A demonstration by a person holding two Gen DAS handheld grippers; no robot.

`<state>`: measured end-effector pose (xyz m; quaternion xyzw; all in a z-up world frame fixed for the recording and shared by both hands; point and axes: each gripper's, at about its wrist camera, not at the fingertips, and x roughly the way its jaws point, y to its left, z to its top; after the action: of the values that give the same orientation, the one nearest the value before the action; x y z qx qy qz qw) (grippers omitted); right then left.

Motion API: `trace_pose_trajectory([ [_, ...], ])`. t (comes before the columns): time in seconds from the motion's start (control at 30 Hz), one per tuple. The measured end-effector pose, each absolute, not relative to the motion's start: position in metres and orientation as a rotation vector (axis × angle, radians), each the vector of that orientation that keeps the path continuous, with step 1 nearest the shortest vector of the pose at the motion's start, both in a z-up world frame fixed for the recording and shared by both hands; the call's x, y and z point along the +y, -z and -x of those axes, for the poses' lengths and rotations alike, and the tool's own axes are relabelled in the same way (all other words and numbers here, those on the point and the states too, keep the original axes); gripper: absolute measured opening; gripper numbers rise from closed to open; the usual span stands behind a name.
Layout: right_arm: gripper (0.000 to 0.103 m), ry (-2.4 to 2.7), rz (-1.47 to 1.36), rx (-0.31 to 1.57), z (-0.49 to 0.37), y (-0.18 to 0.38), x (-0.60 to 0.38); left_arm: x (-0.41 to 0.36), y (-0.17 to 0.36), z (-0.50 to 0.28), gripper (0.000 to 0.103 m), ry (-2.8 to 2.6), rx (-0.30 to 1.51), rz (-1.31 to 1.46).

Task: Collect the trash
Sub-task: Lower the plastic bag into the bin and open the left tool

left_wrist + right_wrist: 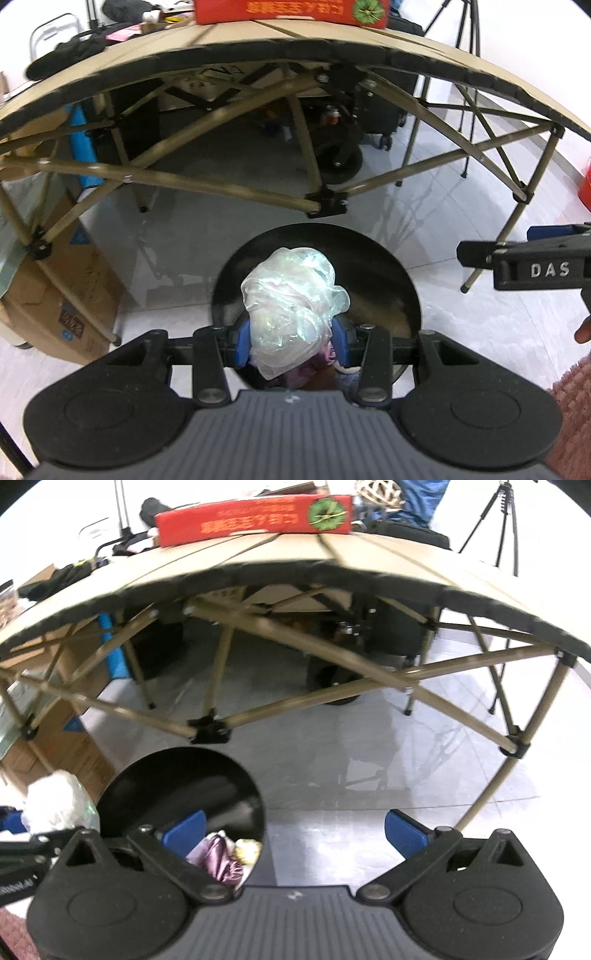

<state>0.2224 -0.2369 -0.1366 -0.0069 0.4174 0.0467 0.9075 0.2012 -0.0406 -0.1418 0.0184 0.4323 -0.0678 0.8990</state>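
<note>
A crumpled clear plastic bag [291,295] sticks up between the blue pads of my left gripper [291,341], which is shut on it above the open mouth of a round black trash bin [384,291]. Purple and yellow wrappers [225,856] lie inside the bin [177,786]. My right gripper [295,830] stands open with nothing between its blue pads, over bare floor to the right of the bin. The held bag [59,805] shows at the left edge of the right wrist view. The right gripper's black body [532,258] enters the left wrist view from the right.
A folding table [258,40] with a tan top and crossed tan legs stands just beyond the bin, with a red box [288,11] on it. Cardboard boxes [62,288] stand at the left. Tripod legs [498,520] rise behind the table at the right. A pink rug [576,406] lies at the lower right.
</note>
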Motion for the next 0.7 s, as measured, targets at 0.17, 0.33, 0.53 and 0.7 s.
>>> trace_pose_trajectory([
  [0.17,0.103,-0.057,-0.018,0.849,-0.222,0.131,-0.254,-0.058,0.151,-0.216,0.043,0.172,0.937,-0.042],
  [0.33,0.103,-0.027,-0.043,0.845,-0.222,0.128,-0.264,-0.071,0.165,-0.231,0.043,0.178,1.000,-0.045],
  [0.53,0.103,-0.023,-0.053,0.852,-0.225,0.129,-0.266,-0.081,0.178,-0.247,0.043,0.176,1.046,-0.047],
  [0.7,0.103,-0.019,-0.054,0.862,-0.228,0.132,-0.265,-0.082,0.183,-0.252,0.047,0.166,1.072,-0.043],
])
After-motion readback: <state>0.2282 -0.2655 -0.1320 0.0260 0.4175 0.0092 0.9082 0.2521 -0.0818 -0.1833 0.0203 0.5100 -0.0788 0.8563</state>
